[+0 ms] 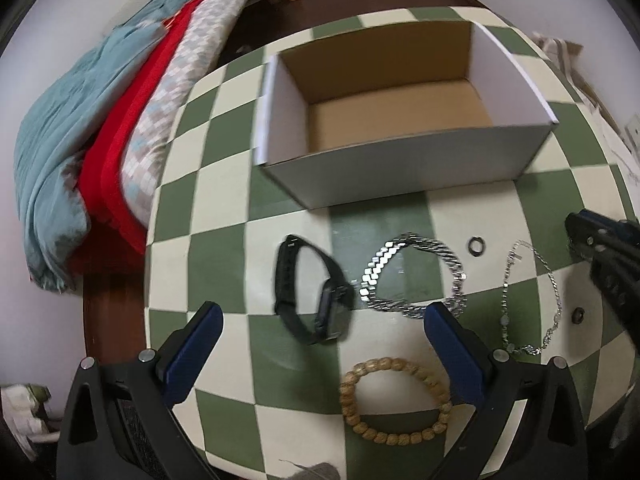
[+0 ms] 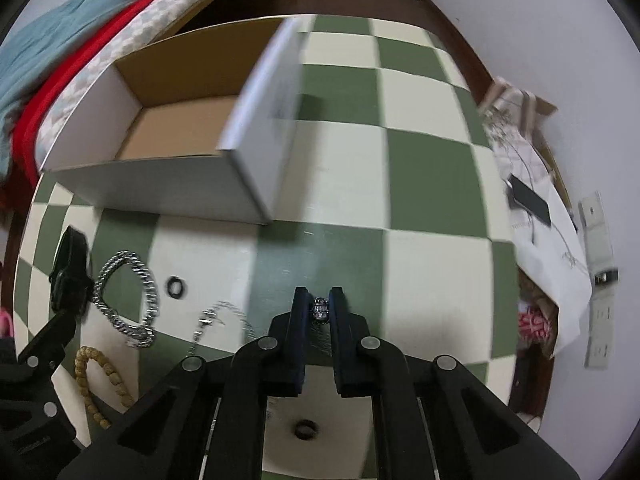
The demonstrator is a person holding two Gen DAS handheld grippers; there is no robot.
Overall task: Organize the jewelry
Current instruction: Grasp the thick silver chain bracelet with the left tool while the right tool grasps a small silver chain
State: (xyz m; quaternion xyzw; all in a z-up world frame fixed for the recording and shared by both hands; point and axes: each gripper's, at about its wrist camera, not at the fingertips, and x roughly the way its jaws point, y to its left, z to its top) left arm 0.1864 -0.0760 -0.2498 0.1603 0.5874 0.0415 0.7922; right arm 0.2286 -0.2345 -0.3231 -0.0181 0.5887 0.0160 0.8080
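The left gripper [image 1: 322,322] hangs over the green-and-cream checked surface [image 1: 224,264] with its two blue-padded fingers spread wide and nothing pinched. Between them, seen from the left wrist, lies a black watch [image 1: 316,300], and just beside it to the right a chunky silver chain bracelet [image 1: 416,276]; the right-hand finger covers part of that bracelet's near edge. Nearer the camera sits a wooden bead bracelet [image 1: 394,398], apart from both. Further right, a small dark ring [image 1: 477,246] rests on a cream square, and a thin silver chain [image 1: 532,300] loops beside it, with another small dark ring [image 1: 578,314] close to its outer side.

An open cardboard box [image 1: 404,168], white outside and brown inside, stands behind the jewelry with nothing visible in it.

The right gripper [image 2: 320,310] points steeply down at the surface, its fingers drawn close together and pinching a small silver ornate ring [image 2: 320,309] at their tips. In the right wrist view a dark ring [image 2: 306,429] lies under the gripper's body, and the thin chain shows blurred to its left.

A bed [image 1: 120,128] with teal, red and patterned covers lies past the surface's left edge.
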